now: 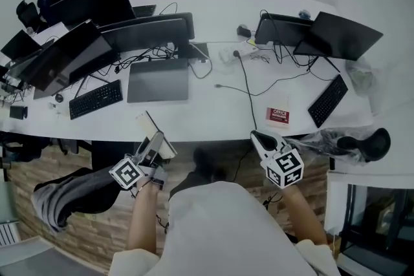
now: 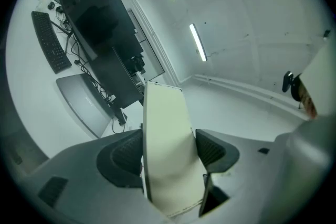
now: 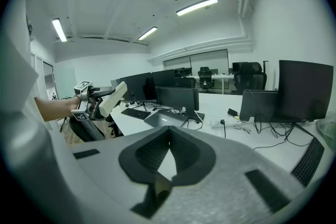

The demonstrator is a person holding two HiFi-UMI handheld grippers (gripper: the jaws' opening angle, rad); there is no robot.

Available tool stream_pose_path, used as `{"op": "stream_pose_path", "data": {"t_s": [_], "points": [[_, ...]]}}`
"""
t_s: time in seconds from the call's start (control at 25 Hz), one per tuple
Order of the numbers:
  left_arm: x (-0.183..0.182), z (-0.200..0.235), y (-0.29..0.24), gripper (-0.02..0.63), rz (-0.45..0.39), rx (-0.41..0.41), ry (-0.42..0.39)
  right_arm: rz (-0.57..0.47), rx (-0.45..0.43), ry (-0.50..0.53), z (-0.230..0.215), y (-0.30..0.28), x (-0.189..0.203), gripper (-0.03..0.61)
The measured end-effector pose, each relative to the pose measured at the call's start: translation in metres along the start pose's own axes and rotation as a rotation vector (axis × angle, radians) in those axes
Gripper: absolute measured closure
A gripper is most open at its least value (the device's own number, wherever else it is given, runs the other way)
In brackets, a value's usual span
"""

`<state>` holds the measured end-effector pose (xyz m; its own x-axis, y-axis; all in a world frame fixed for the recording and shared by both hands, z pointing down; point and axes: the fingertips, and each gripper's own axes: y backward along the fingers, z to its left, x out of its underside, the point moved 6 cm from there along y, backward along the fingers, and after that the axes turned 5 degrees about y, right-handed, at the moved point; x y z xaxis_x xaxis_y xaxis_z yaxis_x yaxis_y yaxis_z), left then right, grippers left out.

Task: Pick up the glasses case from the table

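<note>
Over the near edge of the white table, the left gripper holds the cream glasses case clear of the surface. Its two dark pads are clamped on the case's long sides, and the case sticks out well past them. The right gripper hangs apart to the right, jaws pressed together with nothing between them — a closed grey laptop and a black keyboard lie on the table beyond

Bright even light, fisheye edges (dark corners)
</note>
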<state>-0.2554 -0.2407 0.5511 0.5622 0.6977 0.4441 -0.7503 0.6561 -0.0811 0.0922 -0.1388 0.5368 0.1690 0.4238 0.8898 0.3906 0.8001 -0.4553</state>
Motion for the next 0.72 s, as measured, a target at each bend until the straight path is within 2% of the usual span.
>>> {"op": "stream_pose_path", "data": {"t_s": [0.2, 0.4, 0.72], "points": [[0.009, -0.025, 0.038, 0.31, -0.059, 0.036, 0.046, -0.033, -0.034, 0.011, 0.012, 0.011, -0.002, 0.577], [0.007, -0.036, 0.072, 0.31, -0.097, 0.027, 0.035, -0.054, -0.068, 0.022, 0.029, 0.009, -0.011, 0.577], [-0.028, -0.035, 0.107, 0.31, -0.11, 0.055, -0.003, -0.105, -0.04, 0.075, 0.057, -0.003, -0.041, 0.577]]}}
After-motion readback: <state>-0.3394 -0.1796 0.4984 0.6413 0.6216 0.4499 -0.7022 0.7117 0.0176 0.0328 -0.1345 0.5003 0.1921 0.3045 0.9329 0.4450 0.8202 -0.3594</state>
